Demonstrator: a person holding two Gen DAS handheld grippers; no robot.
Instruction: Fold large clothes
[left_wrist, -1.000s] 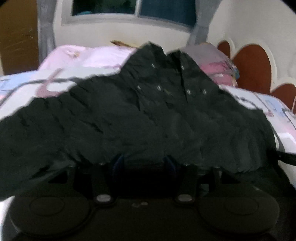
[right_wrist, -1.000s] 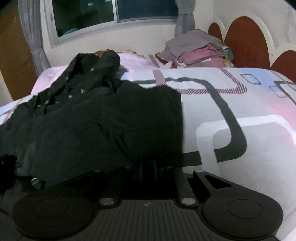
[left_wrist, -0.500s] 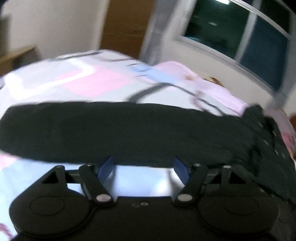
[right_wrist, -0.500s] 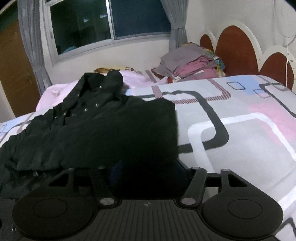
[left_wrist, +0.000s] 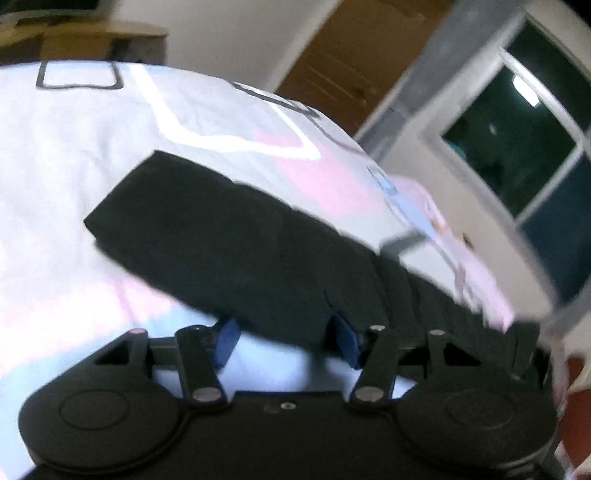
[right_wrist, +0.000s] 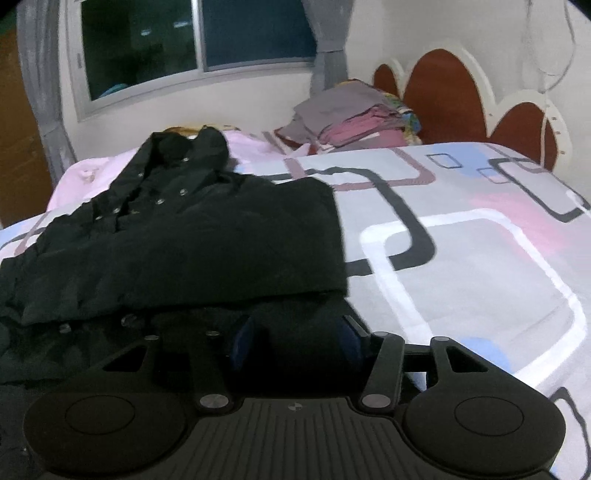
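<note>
Two hand-held grippers show at the bottom of their own views, over a bed (right_wrist: 480, 266) with a sheet patterned in grey, pink, blue and white. The black jacket (right_wrist: 184, 236) lies spread on that bed, filling the left and centre of the right wrist view, its collar toward the upper left near a pink pillow (right_wrist: 251, 146).

In the left wrist view, which is blurred, one long black sleeve (left_wrist: 229, 240) runs from the centre left down to the lower right. The left hand-held gripper (left_wrist: 286, 338) has its blue pads apart; its jaws have just been closing a little, and the sleeve's near edge hangs between the tips, but the pads do not visibly press on it.

The right hand-held gripper (right_wrist: 295, 341) stands released at the jacket's near hem; its jaws have opened within the last second, with dark cloth lying between the pads, not pinched.

A stack of folded clothes (right_wrist: 354, 122) sits in the upper centre by the red-and-white headboard (right_wrist: 443, 96), beneath the window (right_wrist: 192, 40).
</note>
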